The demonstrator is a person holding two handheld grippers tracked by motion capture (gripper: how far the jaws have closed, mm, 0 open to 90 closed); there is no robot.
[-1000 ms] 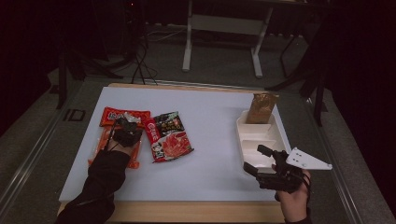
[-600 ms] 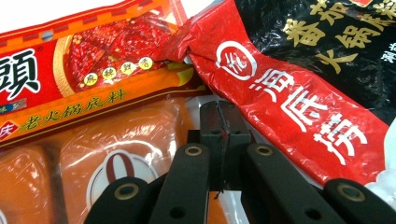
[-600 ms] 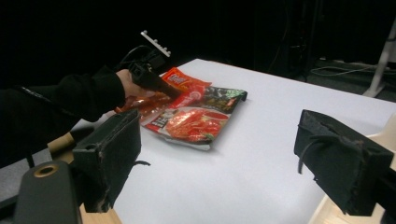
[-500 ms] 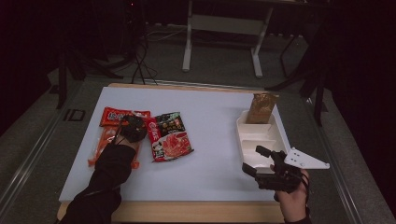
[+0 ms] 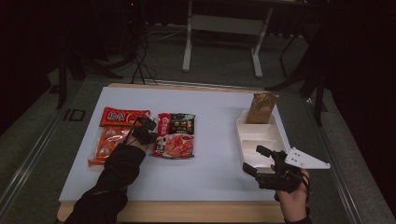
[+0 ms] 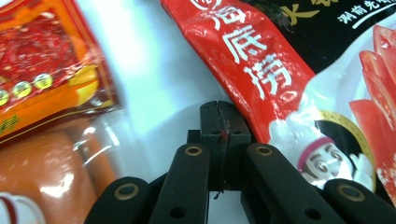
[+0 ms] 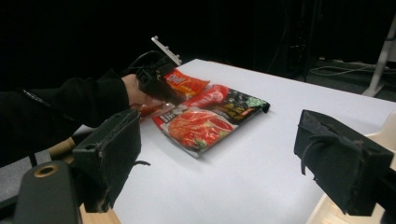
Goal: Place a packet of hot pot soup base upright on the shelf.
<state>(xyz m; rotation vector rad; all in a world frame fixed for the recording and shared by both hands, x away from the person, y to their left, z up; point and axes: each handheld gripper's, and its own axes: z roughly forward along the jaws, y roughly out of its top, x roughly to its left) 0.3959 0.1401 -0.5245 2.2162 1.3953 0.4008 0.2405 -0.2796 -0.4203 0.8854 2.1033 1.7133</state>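
Left gripper [image 6: 218, 109] jaws pressed together, empty, tip beside red soup packet [image 6: 252, 70] edge (high view hides gap); right gripper [image 7: 219, 158] wide open, empty.

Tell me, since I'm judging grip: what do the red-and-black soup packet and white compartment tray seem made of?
Red-and-black soup packet: apparently glossy plastic film; it shows glare and creases. White compartment tray: probably thin moulded plastic, matte, with rounded dividers; pulp or foam can't be ruled out.

white tray [image 5: 249, 125], brown pouch [image 5: 261, 107] at its end.
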